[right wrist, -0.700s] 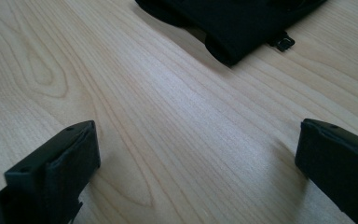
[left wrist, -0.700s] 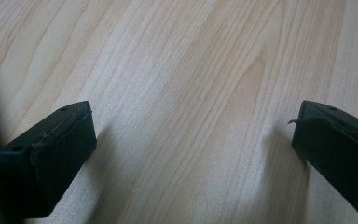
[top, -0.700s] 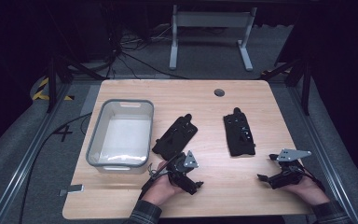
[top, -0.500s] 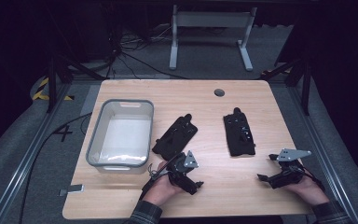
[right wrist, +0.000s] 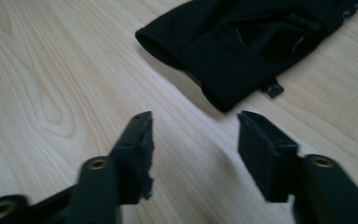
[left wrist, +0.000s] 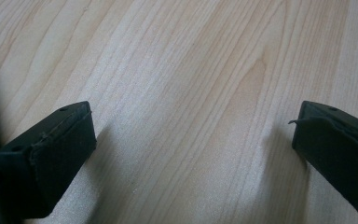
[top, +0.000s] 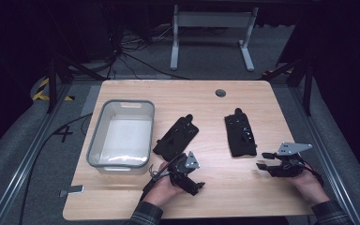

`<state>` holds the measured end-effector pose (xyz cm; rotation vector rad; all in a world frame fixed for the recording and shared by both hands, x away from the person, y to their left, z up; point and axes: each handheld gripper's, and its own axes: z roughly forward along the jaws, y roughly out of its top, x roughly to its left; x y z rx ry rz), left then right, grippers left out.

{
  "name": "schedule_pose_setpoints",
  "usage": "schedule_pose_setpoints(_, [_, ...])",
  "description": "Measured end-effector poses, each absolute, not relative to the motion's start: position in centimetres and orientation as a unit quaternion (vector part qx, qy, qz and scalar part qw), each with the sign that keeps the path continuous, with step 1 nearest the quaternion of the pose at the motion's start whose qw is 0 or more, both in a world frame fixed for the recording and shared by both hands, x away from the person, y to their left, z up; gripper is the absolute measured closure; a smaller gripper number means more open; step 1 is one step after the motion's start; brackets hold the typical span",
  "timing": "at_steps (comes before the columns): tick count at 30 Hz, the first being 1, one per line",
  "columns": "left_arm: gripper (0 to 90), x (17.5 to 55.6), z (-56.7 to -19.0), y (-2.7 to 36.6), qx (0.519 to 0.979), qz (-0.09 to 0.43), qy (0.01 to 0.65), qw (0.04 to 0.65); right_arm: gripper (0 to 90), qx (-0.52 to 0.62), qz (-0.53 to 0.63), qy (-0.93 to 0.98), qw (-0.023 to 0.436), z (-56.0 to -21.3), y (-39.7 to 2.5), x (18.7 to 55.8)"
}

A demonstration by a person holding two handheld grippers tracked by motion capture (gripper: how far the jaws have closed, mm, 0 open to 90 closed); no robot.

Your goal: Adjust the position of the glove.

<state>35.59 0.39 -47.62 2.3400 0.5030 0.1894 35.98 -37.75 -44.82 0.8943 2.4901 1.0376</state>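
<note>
Two black gloves lie flat on the wooden table (top: 215, 105): one (top: 177, 137) at the middle, the other (top: 240, 134) to its right. My left gripper (top: 194, 180) rests near the front edge just below the middle glove; its jaws stand wide open (left wrist: 193, 140) over bare wood. My right gripper (top: 261, 161) sits at the front right, pointing left toward the right glove's near end. Its jaws are open (right wrist: 196, 135), and the glove's cuff (right wrist: 223, 56) lies a short way ahead of them, untouched.
A grey translucent bin (top: 122, 133) stands at the table's left, holding nothing I can make out. A round cable hole (top: 221, 93) sits near the far edge. A metal stand (top: 211, 28) and cables are on the floor beyond the table.
</note>
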Motion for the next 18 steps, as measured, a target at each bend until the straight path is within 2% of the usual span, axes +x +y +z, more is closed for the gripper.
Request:
schedule_pose_setpoints(10, [0.0,35.6,-47.6,0.4,0.909,0.074,0.195,0.362,82.8,0.308,0.370,0.865,0.142,-43.8,-37.0,37.4])
schedule_pose_setpoints(13, [0.0,35.6,-47.6,0.4,0.908,0.074,0.195,0.362,87.1,0.309,0.372,0.863,0.145,-43.6,-36.9,37.9])
schedule_pose_setpoints(18, [0.0,35.6,-47.6,0.4,0.909,0.073,0.196,0.361,89.6,0.310,0.376,0.861,0.146,-43.4,-36.7,38.9])
